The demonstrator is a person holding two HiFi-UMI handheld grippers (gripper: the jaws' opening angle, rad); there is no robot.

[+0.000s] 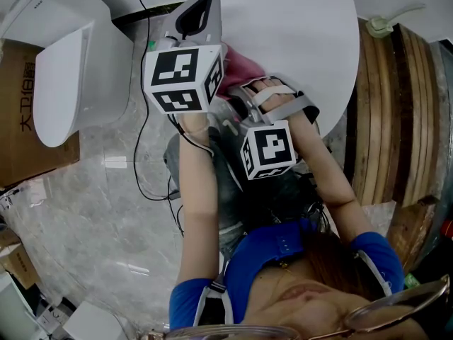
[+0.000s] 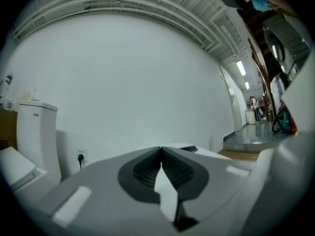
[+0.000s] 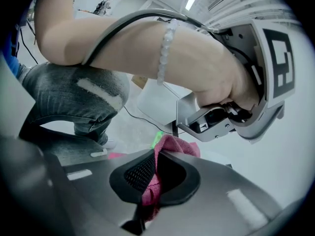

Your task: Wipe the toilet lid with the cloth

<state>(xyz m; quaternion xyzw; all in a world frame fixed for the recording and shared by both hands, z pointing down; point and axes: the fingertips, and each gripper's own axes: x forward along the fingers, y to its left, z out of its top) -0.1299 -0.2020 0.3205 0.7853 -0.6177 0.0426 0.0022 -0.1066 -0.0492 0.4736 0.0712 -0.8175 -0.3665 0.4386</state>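
A: Logging from the left: the toilet lid (image 1: 62, 87) is down, at the far left of the head view, well apart from both grippers. Nothing touches it.

B: Left gripper (image 2: 161, 152)?

A: Jaws meet tip to tip with nothing between them. It points at a bare wall.

B: Cloth?

A: The pink cloth (image 3: 173, 146) is pinched by a fold in the closed right gripper (image 3: 156, 155), near the edge of the round white table (image 1: 304, 27) and just beside the left gripper.

B: Step?

A: My judgement: cloth in hand, wiping not begun. The next move calls for carrying the cloth left to the lid and pressing it flat before stroking across.
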